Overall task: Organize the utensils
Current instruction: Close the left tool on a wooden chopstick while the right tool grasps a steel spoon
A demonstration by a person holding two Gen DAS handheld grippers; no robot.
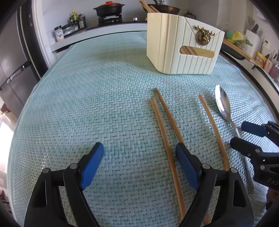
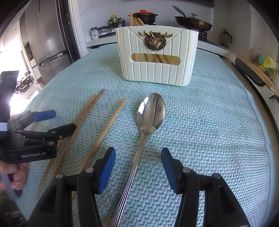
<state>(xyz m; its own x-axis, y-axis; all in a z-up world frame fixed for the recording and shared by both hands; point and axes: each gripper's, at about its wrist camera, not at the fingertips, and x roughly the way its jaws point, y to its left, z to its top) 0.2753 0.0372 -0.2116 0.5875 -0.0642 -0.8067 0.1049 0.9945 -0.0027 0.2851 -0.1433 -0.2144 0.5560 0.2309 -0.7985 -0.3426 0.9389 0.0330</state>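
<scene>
utensils lay loose on the tabletop [image 1: 87,104] before the cream holder [image 2: 157,57]: three chopsticks [image 1: 167,122] and a spoon [image 2: 151,113]. my left hand-held gripper [image 1: 139,157] stood wide open, one chopstick between its fingers, a second under the right finger, so i feared to catch two or roll them apart. my right hand-held gripper [image 2: 138,165] was open astride the spoon handle; the smooth metal could slip from the pads.

Kitchen bkgd: steel fridge [image 2: 47,43] at left w/ bright daylight beside it; white counter [image 1: 97,37] behind the woven teal mat [image 1: 87,104]; gas stove w/ black pot, orange lid [image 1: 109,8]; wok [image 2: 193,22]; bottles [image 1: 76,21]; pale walls.
</scene>
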